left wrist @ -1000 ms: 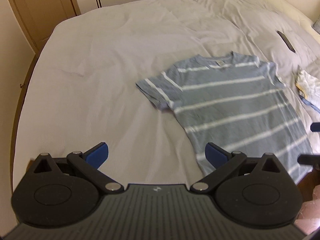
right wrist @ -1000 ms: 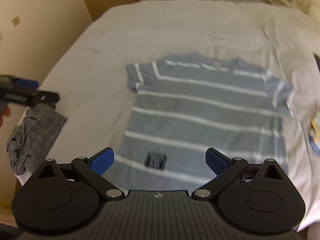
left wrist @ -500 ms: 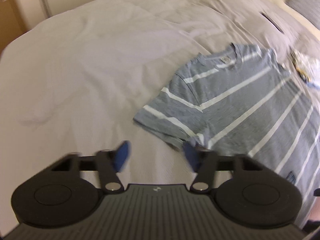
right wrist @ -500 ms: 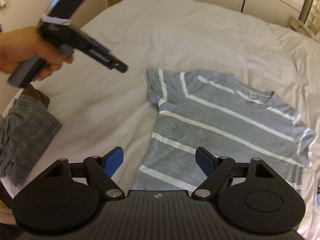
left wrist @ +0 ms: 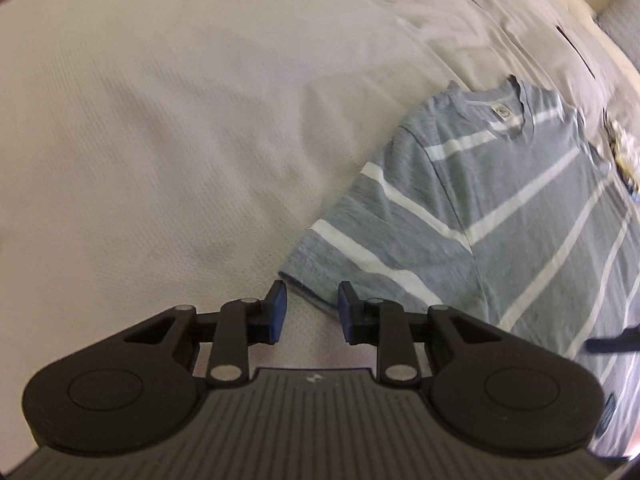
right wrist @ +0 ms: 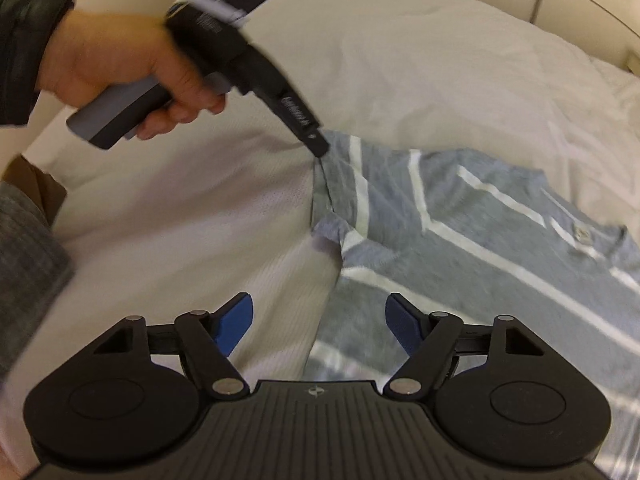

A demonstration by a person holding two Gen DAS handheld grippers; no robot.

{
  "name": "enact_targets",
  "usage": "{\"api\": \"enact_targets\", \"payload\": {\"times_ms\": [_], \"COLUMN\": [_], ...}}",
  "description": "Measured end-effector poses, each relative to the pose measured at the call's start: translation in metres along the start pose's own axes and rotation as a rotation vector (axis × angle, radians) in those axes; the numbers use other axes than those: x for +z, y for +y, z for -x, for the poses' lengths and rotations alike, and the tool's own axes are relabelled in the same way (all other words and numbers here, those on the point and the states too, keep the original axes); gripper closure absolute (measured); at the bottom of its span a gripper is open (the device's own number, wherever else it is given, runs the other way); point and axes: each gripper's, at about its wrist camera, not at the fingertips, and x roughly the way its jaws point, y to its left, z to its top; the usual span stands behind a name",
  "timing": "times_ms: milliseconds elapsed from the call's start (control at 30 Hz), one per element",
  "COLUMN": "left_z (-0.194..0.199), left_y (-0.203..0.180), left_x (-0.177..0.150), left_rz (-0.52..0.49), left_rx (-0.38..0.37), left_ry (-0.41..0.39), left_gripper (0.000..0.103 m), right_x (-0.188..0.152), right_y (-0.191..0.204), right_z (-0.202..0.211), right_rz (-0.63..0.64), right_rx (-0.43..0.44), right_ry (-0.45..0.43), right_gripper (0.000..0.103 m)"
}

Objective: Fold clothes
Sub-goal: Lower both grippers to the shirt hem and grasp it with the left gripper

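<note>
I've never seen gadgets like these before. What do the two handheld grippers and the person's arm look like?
Each gripper is a matte black plastic frame with two round discs, silver pivot pins, a ribbed grey base and blue-padded fingers: the left gripper and the right gripper. The right-wrist view also shows the left one's grey pistol grip with white lettering on its black body. The hand emerges from a dark sleeve.
</note>
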Motion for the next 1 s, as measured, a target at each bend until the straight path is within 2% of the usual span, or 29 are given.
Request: {"api": "enact_targets", "payload": {"times_ms": [33, 67, 267, 500, 633, 733, 800, 1000], "left_z": [-0.002, -0.004, -0.004, -0.008, -0.004, -0.003, -0.003, -0.012], "left_y": [0.002, 0.004, 0.022, 0.028, 0.038, 0.047, 0.053, 0.055], "left_x": [0.001, 0.003, 0.014, 0.014, 0.01, 0.005, 0.003, 0.009], "left_rz": [0.01, 0.021, 0.086, 0.102, 0.155, 0.219, 0.259, 0.329], "left_rx": [-0.007, -0.013, -0.025, -0.044, -0.052, -0.091, -0.118, -0.21], "left_ry": [-0.002, -0.004, -0.046, -0.023, -0.03, -0.037, -0.041, -0.059], "left_gripper": [0.101, 0.103, 0.103, 0.103, 0.097, 0.089, 0.089, 0.089], "right_x": [0.003, 0.005, 0.02, 0.028, 0.027, 0.024, 0.023, 0.024], "right_y": [-0.001, -0.001, -0.005, 0.008, 0.019, 0.025, 0.029, 0.024], "right_z": [-0.008, -0.016, -0.056, -0.081, -0.1, -0.108, -0.11, -0.105], "right_rz": [0.012, 0.023, 0.102, 0.237, 0.299, 0.319, 0.319, 0.225], "right_rx": [0.002, 0.004, -0.005, -0.039, -0.072, -0.089, -0.099, -0.094], "right_ry": [-0.001, -0.001, -0.011, -0.017, 0.01, 0.02, 0.013, -0.032], "right_gripper": [0.033, 0.035, 0.042, 0.049, 0.052, 0.053, 0.057, 0.081]}}
